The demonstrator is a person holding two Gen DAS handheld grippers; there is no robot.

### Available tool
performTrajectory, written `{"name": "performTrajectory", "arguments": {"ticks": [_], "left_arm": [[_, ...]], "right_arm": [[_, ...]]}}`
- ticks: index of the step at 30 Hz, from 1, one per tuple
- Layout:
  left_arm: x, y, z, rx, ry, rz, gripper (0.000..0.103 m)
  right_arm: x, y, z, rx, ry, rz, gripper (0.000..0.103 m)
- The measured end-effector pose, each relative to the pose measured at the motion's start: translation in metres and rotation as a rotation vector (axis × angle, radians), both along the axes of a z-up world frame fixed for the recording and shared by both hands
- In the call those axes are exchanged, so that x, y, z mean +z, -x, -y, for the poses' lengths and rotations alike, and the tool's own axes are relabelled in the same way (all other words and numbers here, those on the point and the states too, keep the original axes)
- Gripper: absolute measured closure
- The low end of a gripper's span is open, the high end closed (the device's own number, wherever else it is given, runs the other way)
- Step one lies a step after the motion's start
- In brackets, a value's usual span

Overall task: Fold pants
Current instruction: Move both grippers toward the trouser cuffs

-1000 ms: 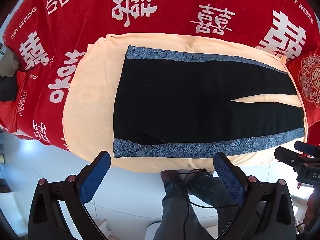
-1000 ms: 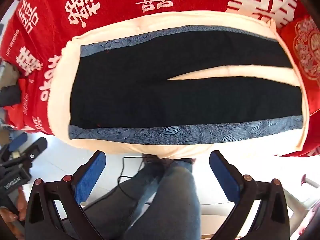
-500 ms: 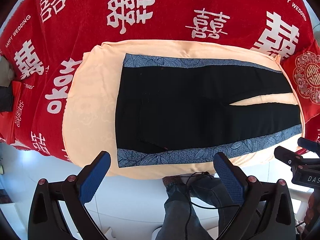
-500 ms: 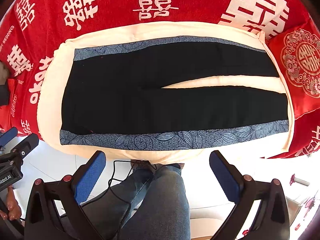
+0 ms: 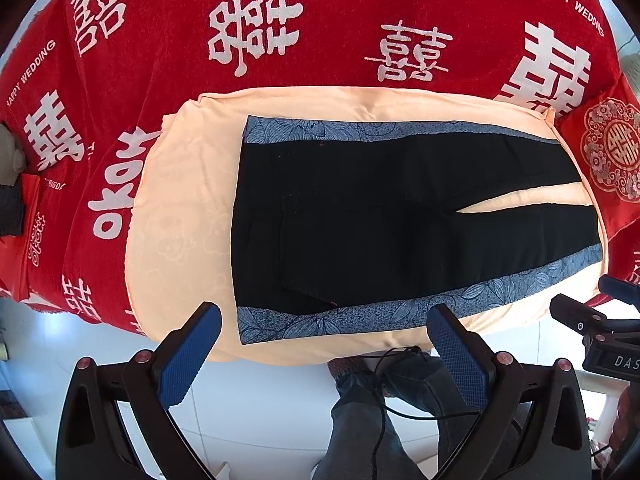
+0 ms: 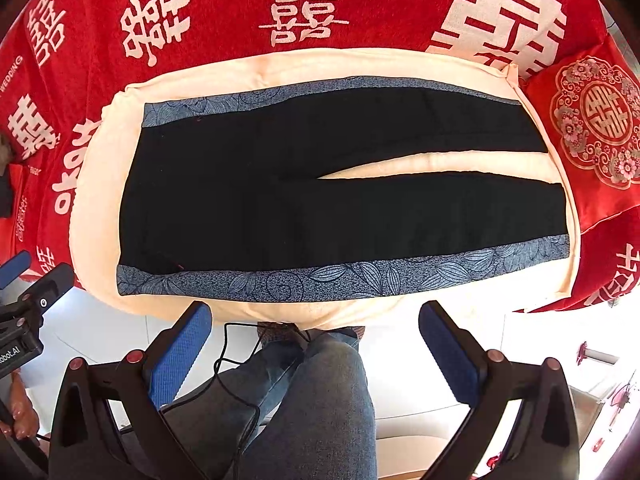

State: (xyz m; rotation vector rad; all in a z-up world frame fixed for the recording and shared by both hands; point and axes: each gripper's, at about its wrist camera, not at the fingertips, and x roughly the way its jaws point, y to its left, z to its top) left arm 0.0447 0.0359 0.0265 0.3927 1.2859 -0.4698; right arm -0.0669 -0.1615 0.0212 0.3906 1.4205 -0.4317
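Black pants [image 5: 380, 220] with blue leaf-patterned side stripes lie flat and spread on a cream cushion [image 5: 180, 216], waistband at the left, legs to the right with a narrow gap between them. They show the same way in the right wrist view [image 6: 320, 200]. My left gripper [image 5: 324, 344] is open and empty, held above the floor just short of the cushion's near edge by the waistband end. My right gripper [image 6: 316, 340] is open and empty, short of the near edge below the pants' middle.
The cushion [image 6: 100, 200] rests on a red cloth with white characters [image 5: 280, 40]. A red embroidered pillow [image 6: 592, 120] lies at the leg ends. The person's jeans-clad legs [image 6: 312, 400] and a black cable [image 6: 236, 360] are below, over white floor.
Both grippers have pulled back and up from the cushion, so the pants look smaller and more centred. The pants have not moved. Both grippers stay open.
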Motion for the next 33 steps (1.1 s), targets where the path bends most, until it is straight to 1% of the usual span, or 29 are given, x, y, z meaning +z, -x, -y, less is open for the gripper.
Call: {"name": "performTrajectory", "arguments": {"ticks": [27,33], "left_arm": [[-0.002,-0.011,-0.024,0.016,0.028,0.005,0.000],[-0.011,-0.009,-0.026,0.008,0.029,-0.014,0.000]], "right_arm": [[-0.001,-0.011,-0.020,0.009,0.043,-0.008,0.000],[-0.005,-0.007,-0.018,0.004,0.061,-0.031,0.000]]}}
